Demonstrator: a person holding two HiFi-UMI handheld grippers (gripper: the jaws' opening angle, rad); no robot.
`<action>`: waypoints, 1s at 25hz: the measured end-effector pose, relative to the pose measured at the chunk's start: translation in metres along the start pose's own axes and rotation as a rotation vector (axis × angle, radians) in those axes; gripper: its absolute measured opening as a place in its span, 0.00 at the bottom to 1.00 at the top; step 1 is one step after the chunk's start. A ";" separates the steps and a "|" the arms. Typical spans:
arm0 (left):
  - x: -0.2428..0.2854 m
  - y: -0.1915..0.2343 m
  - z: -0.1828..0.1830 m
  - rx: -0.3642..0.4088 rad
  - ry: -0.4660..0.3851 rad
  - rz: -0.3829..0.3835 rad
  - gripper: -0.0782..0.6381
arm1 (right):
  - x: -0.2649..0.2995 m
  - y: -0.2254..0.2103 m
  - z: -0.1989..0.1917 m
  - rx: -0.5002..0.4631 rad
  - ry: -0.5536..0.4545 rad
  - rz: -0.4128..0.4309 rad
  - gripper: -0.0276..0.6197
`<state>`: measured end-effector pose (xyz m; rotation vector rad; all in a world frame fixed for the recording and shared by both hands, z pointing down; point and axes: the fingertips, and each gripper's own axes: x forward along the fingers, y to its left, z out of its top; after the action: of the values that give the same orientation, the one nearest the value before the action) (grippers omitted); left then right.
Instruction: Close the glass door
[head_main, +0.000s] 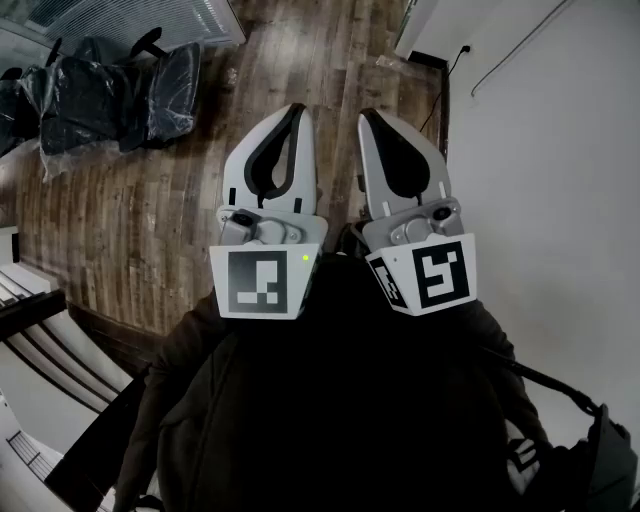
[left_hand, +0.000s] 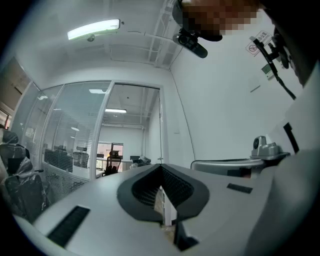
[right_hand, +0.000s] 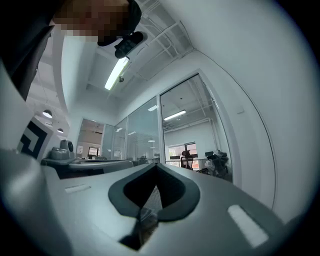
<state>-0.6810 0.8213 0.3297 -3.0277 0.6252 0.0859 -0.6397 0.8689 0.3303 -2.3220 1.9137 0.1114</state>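
A glass partition (left_hand: 75, 130) with white frames stands ahead. Beside it is an open doorway (left_hand: 135, 130), and a thin vertical edge (left_hand: 160, 125) at its right may be the glass door seen edge-on. In the right gripper view the same opening (right_hand: 187, 130) shows an office beyond. My left gripper (head_main: 297, 108) and right gripper (head_main: 368, 113) are held side by side in front of my dark jacket, pointing forward. Both are shut with nothing between the fingers. Each also shows in its own view, the left gripper (left_hand: 160, 166) and the right gripper (right_hand: 156, 165), some way from the door.
A white wall (head_main: 560, 150) runs along the right. Office chairs wrapped in plastic (head_main: 100, 90) stand on the wooden floor (head_main: 150, 200) at the far left. More chairs (right_hand: 216, 162) sit beyond the doorway. White steps or rails (head_main: 25, 330) lie at the left edge.
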 end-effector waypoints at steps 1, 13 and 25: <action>0.000 0.000 0.000 0.000 0.001 0.001 0.10 | 0.000 0.000 0.000 0.000 0.000 0.000 0.05; 0.035 0.001 -0.013 -0.012 0.014 0.048 0.10 | 0.017 -0.036 -0.014 0.056 0.002 0.012 0.05; 0.094 0.036 -0.043 -0.016 0.090 0.104 0.10 | 0.076 -0.075 -0.027 0.019 0.021 0.043 0.05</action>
<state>-0.6070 0.7488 0.3652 -3.0276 0.7924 -0.0423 -0.5524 0.8052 0.3504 -2.2795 1.9665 0.0727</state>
